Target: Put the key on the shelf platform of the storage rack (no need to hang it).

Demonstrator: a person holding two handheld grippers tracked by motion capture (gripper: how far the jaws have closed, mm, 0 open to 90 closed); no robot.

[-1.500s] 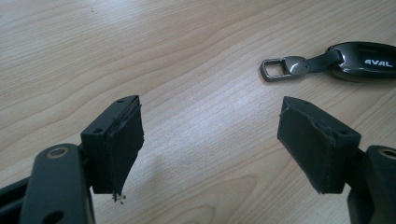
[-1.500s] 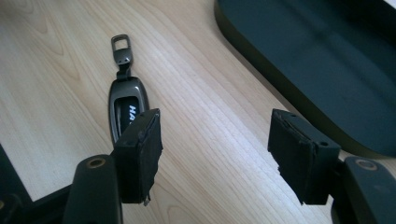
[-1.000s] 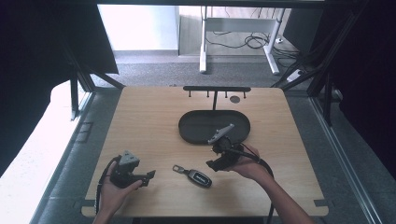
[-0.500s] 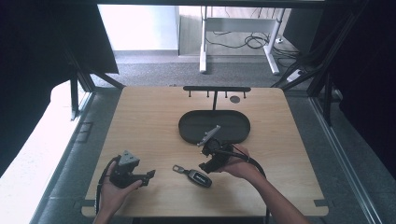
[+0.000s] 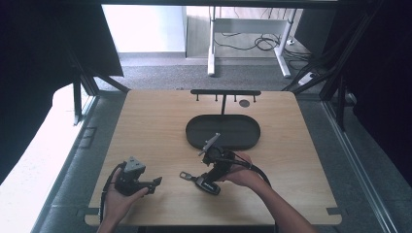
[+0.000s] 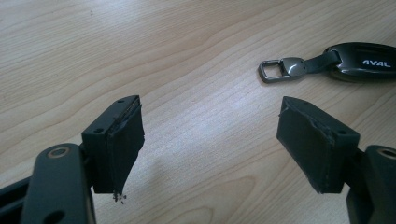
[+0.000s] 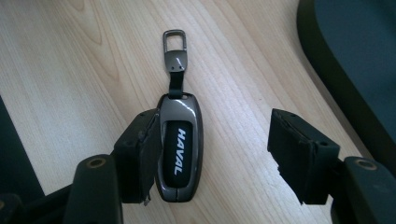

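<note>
A car key fob [image 7: 179, 154] marked HAVAL is seen lying flat on the wooden tabletop [image 5: 145, 126], near its front edge and just short of a dark oval tray [image 5: 194, 131] that sits toward the middle. A short strap and a metal clasp [image 7: 174, 46] extend from the fob's far end.

The right tongs [image 7: 219, 154] are held wide open over the fob — in the right gripper view one jaw is pressed against, or just beside, the fob's long edge, while the other jaw stands well apart over bare wood. Nothing is gripped. In the high view the right tongs [image 5: 210, 183] are seen tilted down onto the fob [image 5: 207, 185], held by the right hand [image 5: 240, 172].

The left tongs [image 6: 210, 149] are likewise spread wide and hold nothing — only wood grain is seen between the jaws, with the fob [image 6: 364, 60] and clasp [image 6: 280, 69] lying farther off. In the high view the left tongs [image 5: 156, 182] are held low near the tabletop's front left, well apart from the fob.
</note>
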